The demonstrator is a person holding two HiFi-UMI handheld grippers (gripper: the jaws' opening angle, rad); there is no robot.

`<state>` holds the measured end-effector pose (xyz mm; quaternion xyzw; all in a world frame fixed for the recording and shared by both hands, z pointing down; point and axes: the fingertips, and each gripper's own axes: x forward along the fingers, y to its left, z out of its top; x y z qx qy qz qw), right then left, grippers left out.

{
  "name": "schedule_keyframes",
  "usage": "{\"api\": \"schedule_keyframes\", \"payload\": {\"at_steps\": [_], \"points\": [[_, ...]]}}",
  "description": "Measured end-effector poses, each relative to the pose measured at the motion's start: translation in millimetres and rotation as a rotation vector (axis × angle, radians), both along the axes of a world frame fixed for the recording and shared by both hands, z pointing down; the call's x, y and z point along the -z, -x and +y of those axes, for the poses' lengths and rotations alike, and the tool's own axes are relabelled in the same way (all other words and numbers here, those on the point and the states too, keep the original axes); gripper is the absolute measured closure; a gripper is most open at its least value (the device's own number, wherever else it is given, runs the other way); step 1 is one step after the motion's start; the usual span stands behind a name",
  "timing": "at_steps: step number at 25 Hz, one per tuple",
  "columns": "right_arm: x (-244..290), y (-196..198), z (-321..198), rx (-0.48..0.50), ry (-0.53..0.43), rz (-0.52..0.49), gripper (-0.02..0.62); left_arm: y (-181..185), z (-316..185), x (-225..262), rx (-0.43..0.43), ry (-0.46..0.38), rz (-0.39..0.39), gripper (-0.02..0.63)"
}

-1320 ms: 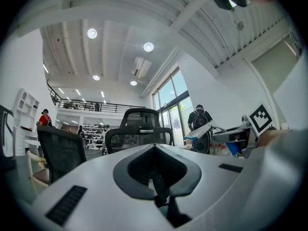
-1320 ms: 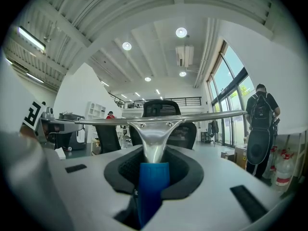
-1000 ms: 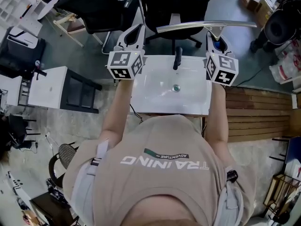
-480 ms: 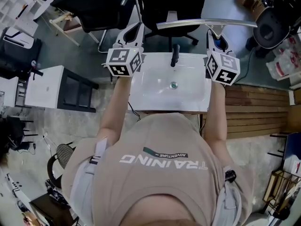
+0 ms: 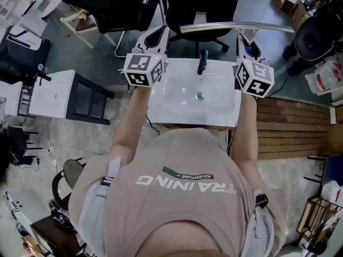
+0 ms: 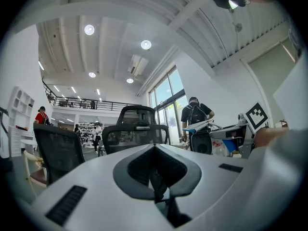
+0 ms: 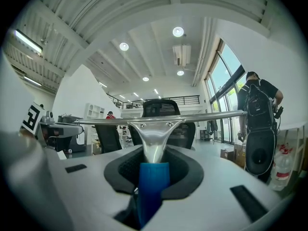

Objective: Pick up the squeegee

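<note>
the right gripper [image 7: 153,174] is clamped partway closed on the squeegee [image 7: 154,134], gripping its blue handle. the left gripper [image 6: 156,174] is closed and empty. best, i judge, to grip firmly and hold the blade level above the sink [image 5: 177,108].

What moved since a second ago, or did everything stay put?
Nothing visibly changed. The right tongs still grip the squeegee by its blue handle, held level by the white sink. The left tongs stay shut and empty.
</note>
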<state>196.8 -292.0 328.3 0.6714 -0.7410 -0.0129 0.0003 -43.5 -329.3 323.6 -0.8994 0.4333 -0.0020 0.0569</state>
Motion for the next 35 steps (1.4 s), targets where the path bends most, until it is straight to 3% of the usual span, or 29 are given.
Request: {"api": "schedule_keyframes", "payload": {"at_steps": [13,35], "points": [[-5.6,-12.1,11.7,-0.026,0.014,0.004,0.509,-19.3,6.6,-6.7,-0.043,0.003,-0.029,0.594],[5.0,-13.6,26.9,-0.017,-0.002,0.014,0.509,-18.1,21.6,-2.4,-0.026,-0.007,-0.031,0.593]]}}
